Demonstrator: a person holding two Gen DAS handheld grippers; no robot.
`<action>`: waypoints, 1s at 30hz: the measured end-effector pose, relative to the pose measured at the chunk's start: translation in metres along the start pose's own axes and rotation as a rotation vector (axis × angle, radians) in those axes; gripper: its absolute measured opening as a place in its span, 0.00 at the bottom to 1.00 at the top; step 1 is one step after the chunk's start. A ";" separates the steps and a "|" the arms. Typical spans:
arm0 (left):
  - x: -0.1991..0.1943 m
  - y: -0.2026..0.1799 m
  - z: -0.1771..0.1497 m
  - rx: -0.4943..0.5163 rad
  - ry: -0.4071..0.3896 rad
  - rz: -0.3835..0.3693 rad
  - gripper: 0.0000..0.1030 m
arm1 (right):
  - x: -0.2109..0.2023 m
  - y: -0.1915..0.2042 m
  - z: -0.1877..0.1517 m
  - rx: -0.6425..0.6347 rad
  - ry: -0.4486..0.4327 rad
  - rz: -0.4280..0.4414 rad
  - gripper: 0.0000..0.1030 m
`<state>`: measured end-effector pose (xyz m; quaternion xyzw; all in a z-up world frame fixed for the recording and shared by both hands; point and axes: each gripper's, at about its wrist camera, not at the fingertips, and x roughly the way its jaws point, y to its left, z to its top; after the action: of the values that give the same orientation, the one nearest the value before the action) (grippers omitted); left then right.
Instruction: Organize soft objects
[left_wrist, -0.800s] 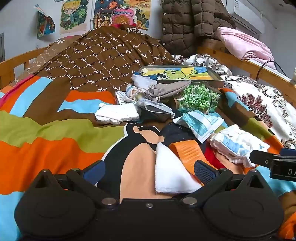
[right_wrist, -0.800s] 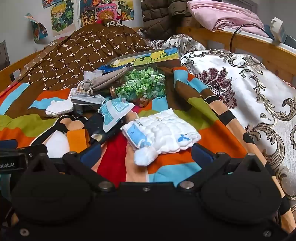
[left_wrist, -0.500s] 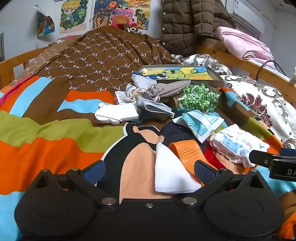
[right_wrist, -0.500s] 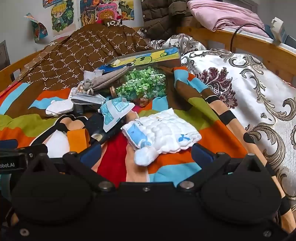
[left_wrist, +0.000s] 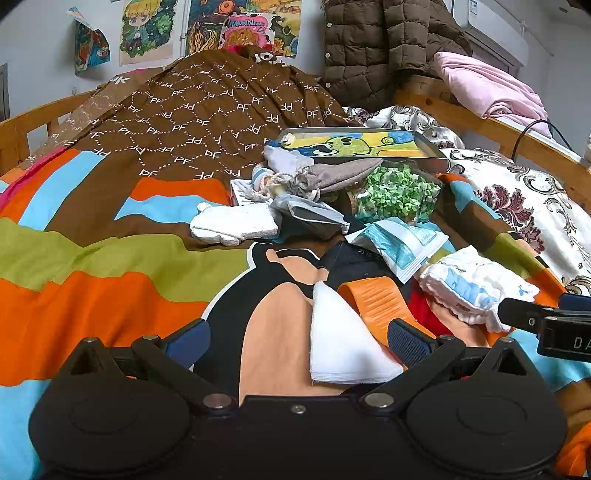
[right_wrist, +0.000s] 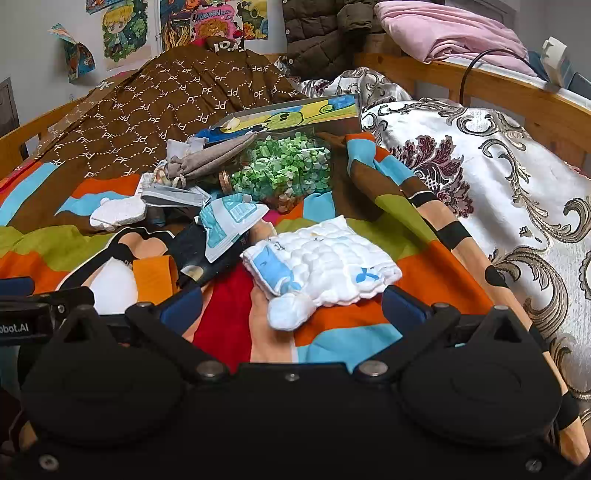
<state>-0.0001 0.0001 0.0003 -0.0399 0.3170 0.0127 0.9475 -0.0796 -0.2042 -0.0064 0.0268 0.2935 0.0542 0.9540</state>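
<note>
My left gripper (left_wrist: 297, 341) is open and empty, low over the striped bedspread (left_wrist: 92, 288); a folded white cloth (left_wrist: 343, 343) and an orange strap (left_wrist: 380, 299) lie between its fingers. My right gripper (right_wrist: 291, 308) is open and empty, with a white bubbly cloth with blue prints (right_wrist: 325, 262) just ahead between its fingers; it also shows in the left wrist view (left_wrist: 476, 284). A white glove (left_wrist: 234, 223), a grey drawstring pouch (left_wrist: 332, 177) and a blue-white packet (left_wrist: 399, 243) lie in the pile.
A jar of green paper stars (left_wrist: 397, 194) and a box with a cartoon lid (left_wrist: 354, 142) sit behind the pile. A brown patterned quilt (left_wrist: 192, 110) is heaped at the back. A floral cover (right_wrist: 480, 177) lies right, by a wooden rail (right_wrist: 517, 96).
</note>
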 end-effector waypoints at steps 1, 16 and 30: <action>0.000 0.000 0.000 0.000 0.001 -0.001 0.99 | 0.000 0.000 0.000 -0.001 0.001 0.000 1.00; -0.001 0.000 -0.004 -0.002 0.004 -0.003 0.99 | 0.000 -0.002 0.002 -0.002 -0.004 -0.002 1.00; -0.001 0.001 -0.004 -0.003 0.006 -0.003 0.99 | 0.000 0.000 0.001 -0.008 -0.009 -0.003 1.00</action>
<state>-0.0030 0.0003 -0.0025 -0.0421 0.3196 0.0117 0.9465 -0.0789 -0.2044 -0.0061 0.0227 0.2889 0.0536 0.9556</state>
